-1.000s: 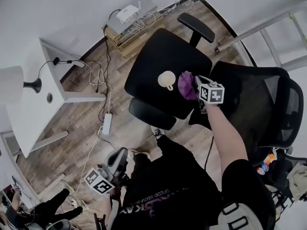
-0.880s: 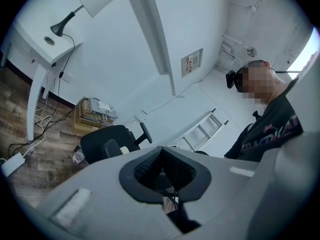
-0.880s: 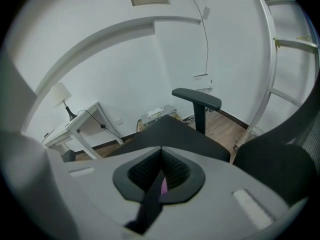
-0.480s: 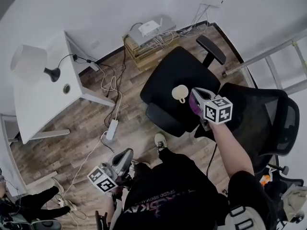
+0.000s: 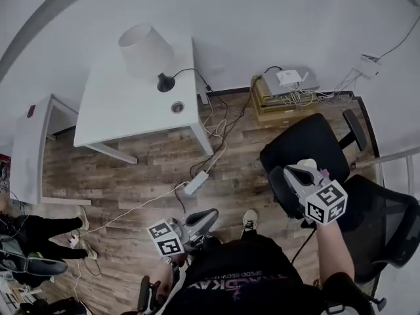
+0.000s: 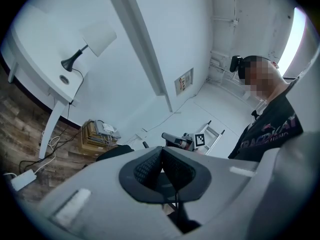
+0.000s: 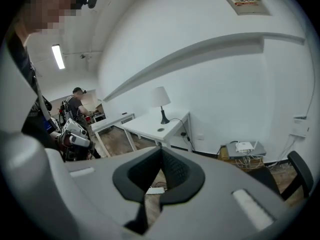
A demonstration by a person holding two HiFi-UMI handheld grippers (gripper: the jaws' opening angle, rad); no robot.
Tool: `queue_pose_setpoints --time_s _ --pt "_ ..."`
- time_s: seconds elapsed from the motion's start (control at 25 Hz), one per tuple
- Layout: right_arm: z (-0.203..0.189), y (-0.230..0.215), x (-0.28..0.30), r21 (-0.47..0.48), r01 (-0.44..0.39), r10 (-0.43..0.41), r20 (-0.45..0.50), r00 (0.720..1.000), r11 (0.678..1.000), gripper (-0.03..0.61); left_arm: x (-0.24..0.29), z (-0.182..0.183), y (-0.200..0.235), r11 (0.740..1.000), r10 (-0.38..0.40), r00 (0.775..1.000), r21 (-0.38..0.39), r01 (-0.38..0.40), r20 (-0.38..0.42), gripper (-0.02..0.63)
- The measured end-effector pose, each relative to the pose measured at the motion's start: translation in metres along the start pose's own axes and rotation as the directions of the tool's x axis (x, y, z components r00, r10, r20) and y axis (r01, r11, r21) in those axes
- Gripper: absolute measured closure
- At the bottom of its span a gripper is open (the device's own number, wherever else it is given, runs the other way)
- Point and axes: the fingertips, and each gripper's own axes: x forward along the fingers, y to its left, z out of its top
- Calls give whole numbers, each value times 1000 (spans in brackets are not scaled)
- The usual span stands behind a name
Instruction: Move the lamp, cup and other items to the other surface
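The fingers (image 6: 145,170) of your left gripper (image 5: 209,215) were pressed together with nothing between them, and those of your right gripper (image 5: 290,172) also. The lamp (image 5: 146,48) stood on the white table (image 5: 125,107) near the wall (image 5: 262,18), well apart from both grippers; your right gripper was over the black chair (image 5: 308,146)

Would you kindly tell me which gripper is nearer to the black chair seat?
Right. In the head view, the right gripper is above the near edge of the black chair seat; the left gripper is well off to its left, over the wooden floor.
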Motion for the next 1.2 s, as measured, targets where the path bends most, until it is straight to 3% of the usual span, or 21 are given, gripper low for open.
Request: queue_pose_setpoints --time_s 0.24,0.44,0.64,0.76,1.0,1.2 --pt "19 80 48 -32 -149 148 -9 989 988 575 -43 25 8 1000 22 998 17 -23 50 618" --pt "21 164 81 -33 -292 292 0 956 956 575 -73 31 6 999 5 998 36 -7 61 618" --pt "14 252 100 -80 -478 476 -33 879 875 574 -96 25 -7 994 -26 1000 107 25 6 618" --pt "7 289 105 -82 -555 552 -58 832 828 574 -109 25 -13 991 -45 999 125 42 23 618" --pt "5 342 112 -12 -662 662 -14 749 749 574 -137 26 -23 987 -81 995 144 72 56 618" --pt "3 369 126 -26 -705 703 -63 709 709 574 -158 27 -31 978 -111 993 184 101 42 618"
